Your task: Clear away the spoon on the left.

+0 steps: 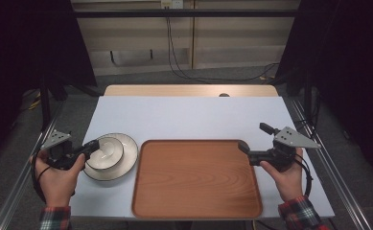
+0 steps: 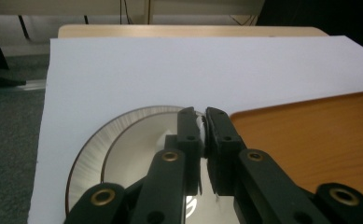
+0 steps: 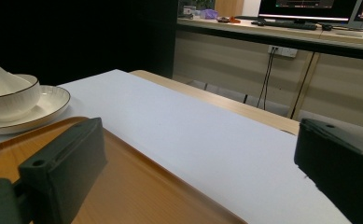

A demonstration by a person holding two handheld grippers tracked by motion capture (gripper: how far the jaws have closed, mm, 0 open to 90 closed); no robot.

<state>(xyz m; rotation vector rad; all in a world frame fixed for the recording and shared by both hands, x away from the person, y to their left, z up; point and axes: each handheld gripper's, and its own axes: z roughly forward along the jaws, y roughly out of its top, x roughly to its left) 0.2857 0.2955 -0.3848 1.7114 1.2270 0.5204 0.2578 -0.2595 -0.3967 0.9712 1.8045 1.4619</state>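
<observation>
The left gripper (image 2: 202, 128) had its jaws pinched on the spoon (image 2: 198, 125) over the bowl (image 1: 105, 152); the right gripper (image 1: 253, 142), jaws wide and empty, waited beyond the tray (image 1: 196, 178). The thin handle could slip and clatter into the bowl.

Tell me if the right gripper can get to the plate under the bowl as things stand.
Probably yes. The right gripper, jaws open and empty, sits at the wooden tray's right edge. The tray between it and the plate is bare. The left gripper, shut on something white in the bowl, crowds that side.

No readable txt, labels, brands or nos. anywhere. Monitors (image 3: 305, 7) at the back in the right gripper view show coloured marks on screen, too small & blurred to read.
</observation>
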